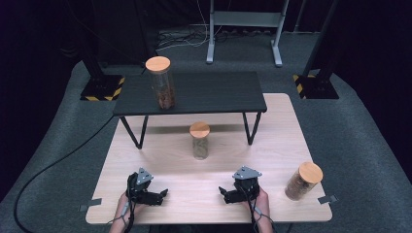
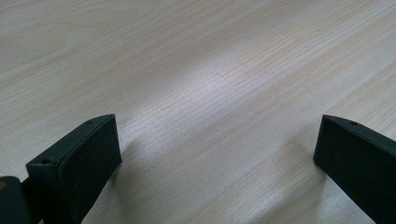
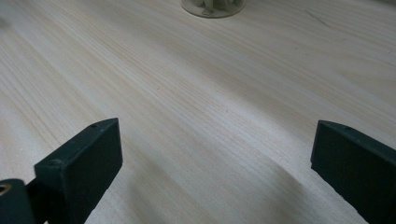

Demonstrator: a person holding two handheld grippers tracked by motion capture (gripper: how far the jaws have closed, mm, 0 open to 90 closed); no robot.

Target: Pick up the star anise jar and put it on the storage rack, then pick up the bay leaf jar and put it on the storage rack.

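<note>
Three glass jars with round wooden lids are in the high view. A tall jar [image 1: 162,83] stands on the black shelf [image 1: 218,94]. A small jar [image 1: 199,141] stands mid-table; its base [image 3: 212,7] shows at the top of the right gripper view. A third jar [image 1: 303,180] stands near the table's right front corner. My left gripper [image 1: 163,195] [image 2: 217,154] rests low over the front left of the wooden table [image 1: 160,160], jaws wide apart and empty. My right gripper [image 1: 223,193] [image 3: 215,154] rests at the front right, likewise open over bare wood.
The black shelf on thin legs spans the back of the table. Tape tabs mark the front corners [image 1: 92,202]. Grey carpet [image 1: 58,145] surrounds the table, with a cable [image 1: 43,170] on it at left and stand bases behind.
</note>
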